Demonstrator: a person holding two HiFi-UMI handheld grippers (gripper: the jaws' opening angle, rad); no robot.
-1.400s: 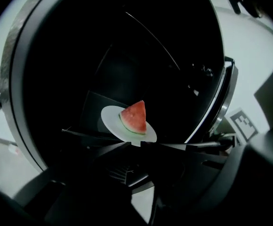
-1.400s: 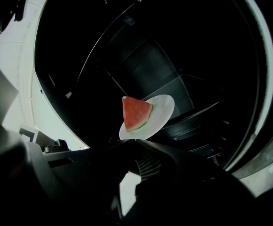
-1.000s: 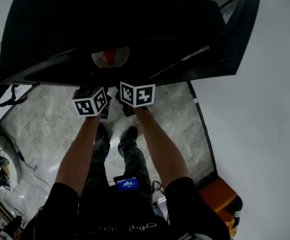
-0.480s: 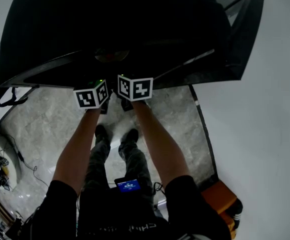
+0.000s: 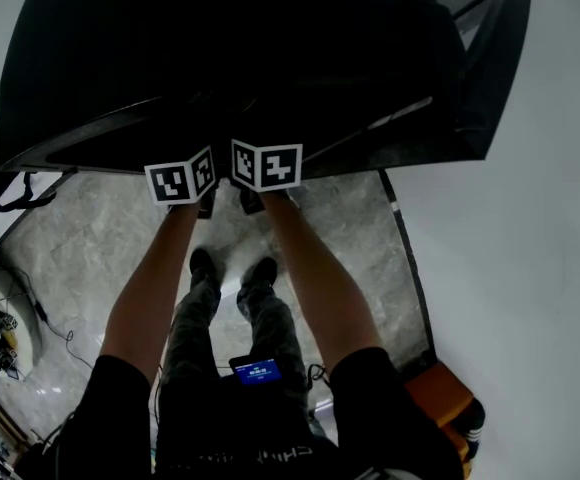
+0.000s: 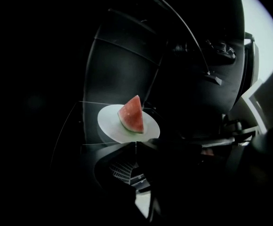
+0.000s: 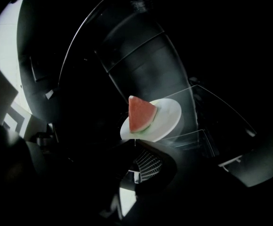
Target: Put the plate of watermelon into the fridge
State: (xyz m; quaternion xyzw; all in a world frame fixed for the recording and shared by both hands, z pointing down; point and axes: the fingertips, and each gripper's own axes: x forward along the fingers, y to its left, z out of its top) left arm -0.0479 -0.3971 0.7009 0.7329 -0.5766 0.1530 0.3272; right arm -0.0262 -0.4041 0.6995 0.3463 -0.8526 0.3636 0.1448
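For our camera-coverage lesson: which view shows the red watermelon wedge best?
The right gripper view: the red watermelon wedge turns its broad cut face to the camera on the white round plate. The left gripper view shows it nearly as well; the head view shows none.

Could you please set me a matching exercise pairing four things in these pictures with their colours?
Things:
1. watermelon slice
2. plate
3. floor
4. small screen at the person's waist

Colours:
A. white
B. blue
C. red, with a green rind edge
D. grey, marbled

Pairs: 1-C, 2-A, 3-D, 4-B
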